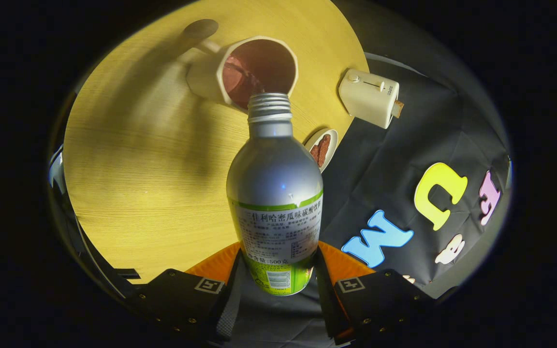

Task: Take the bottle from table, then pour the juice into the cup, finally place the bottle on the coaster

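The gripper (278,285) pinches the lower body of the silver aluminium bottle (275,193), one finger pressed on each side of its green-and-white label. The bottle reaches forward from between the fingers, uncapped, with its threaded mouth (269,105) at the near rim of the white mug (240,72). The mug, just beyond the bottle's mouth on the round yellow wooden table (143,174), holds dark reddish liquid. To the right of the bottle's shoulder a small white dish (322,149) with brown food sits at the table's edge. Farther right, a cream toaster (368,97) carries a slice of toast.
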Demonstrator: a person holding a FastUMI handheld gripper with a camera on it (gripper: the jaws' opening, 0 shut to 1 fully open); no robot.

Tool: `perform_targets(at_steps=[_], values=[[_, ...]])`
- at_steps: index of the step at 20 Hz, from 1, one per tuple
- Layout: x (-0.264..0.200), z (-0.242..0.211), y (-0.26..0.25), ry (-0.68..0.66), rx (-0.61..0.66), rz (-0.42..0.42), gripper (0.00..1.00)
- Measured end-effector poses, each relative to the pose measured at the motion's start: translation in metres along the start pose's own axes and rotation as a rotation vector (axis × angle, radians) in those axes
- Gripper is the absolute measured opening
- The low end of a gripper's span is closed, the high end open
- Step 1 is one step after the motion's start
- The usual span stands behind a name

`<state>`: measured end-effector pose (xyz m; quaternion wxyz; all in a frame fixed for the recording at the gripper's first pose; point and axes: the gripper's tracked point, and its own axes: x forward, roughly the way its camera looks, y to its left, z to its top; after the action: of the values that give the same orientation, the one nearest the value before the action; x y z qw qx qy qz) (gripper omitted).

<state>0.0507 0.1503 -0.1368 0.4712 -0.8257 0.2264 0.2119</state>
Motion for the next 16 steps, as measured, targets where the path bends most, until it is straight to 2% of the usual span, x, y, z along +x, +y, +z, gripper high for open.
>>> perform_targets(at_steps=[16], values=[[-0.009, 0.008, -0.016, 0.033, -0.096, -0.003, 0.7]])
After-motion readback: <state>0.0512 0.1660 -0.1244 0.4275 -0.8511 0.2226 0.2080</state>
